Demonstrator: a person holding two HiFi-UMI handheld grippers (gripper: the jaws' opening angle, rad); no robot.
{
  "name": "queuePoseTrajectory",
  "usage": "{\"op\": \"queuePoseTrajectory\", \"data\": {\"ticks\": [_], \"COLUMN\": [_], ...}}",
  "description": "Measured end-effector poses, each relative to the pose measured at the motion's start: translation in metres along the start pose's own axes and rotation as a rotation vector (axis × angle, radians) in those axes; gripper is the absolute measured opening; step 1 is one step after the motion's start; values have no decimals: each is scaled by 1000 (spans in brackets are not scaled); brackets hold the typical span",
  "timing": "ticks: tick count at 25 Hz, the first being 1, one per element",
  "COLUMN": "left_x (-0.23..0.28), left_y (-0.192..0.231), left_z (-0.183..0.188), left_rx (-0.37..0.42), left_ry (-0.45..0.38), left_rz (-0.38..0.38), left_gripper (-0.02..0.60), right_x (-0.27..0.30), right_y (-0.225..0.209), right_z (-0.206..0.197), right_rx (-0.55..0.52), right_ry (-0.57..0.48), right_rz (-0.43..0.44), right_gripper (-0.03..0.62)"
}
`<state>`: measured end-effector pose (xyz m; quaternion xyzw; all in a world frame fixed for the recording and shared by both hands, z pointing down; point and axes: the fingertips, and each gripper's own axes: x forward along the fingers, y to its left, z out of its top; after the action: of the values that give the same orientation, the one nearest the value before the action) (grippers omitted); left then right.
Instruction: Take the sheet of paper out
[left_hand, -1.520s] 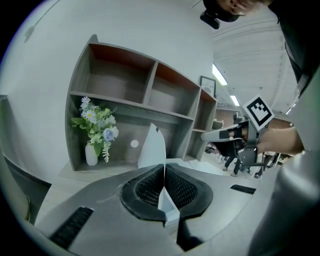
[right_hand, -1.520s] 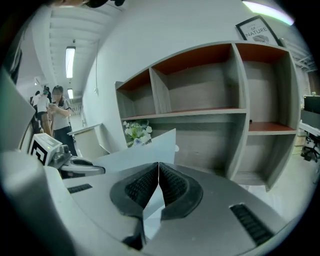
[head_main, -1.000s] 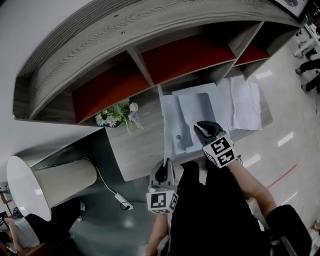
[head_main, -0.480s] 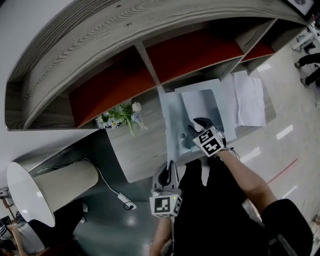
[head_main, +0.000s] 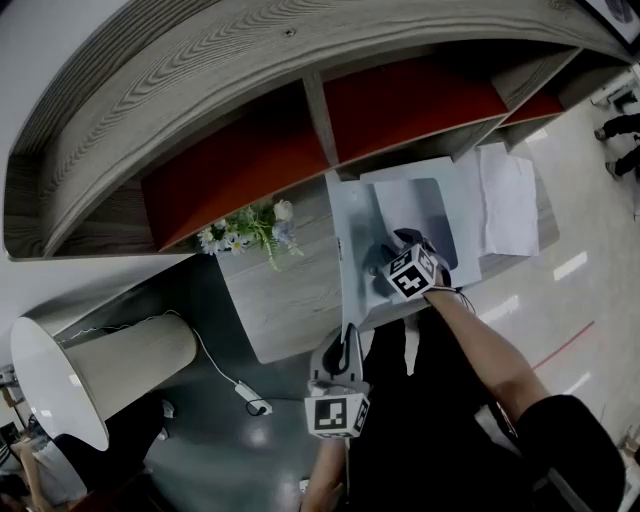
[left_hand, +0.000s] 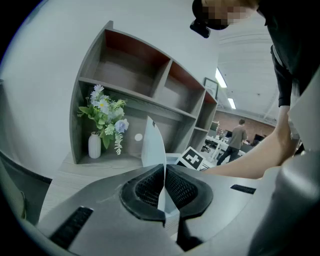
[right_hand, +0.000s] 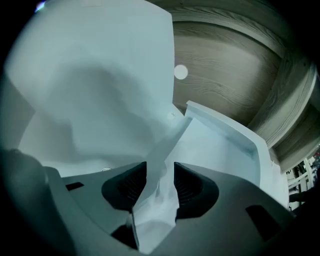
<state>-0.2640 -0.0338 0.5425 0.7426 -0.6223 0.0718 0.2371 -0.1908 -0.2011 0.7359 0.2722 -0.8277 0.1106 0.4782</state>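
My right gripper (head_main: 395, 252), jaws just opening with their gap hidden from me, was down in the open white folder (head_main: 355, 240); my left gripper (head_main: 342, 335) pinched its raised cover.

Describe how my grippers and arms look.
The left gripper and right gripper are grey shells with black ribbed pads, each bearing a white cube of black square markers. Right jaws have just been opening, paper between them. Black short sleeve.

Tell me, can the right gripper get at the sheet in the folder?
Probably yes: the left gripper holds the flap up, and the sheet stands unpinched between the jaws of the right gripper, which have just been opening.
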Motion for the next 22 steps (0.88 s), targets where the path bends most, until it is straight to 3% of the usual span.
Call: {"op": "queuePoseTrajectory", "data": {"ticks": [6,16,22], "left_x": [0,-1,0], "left_y": [2,3,3], "left_z": [-1,-2,-1], "left_rx": [-3,12,2], "left_ry": [3,2,-1], "left_rz": [4,0,12], "left_gripper": [15,15,15], "right_x": [4,1,-4], "right_y": [-4,-10,-8], "right_z": [-5,-11,-9], "right_rx": [-3,28,35], "right_ry": [28,49,38], "right_rz": [-23,-57,-39], "right_gripper": [133,26,14]}}
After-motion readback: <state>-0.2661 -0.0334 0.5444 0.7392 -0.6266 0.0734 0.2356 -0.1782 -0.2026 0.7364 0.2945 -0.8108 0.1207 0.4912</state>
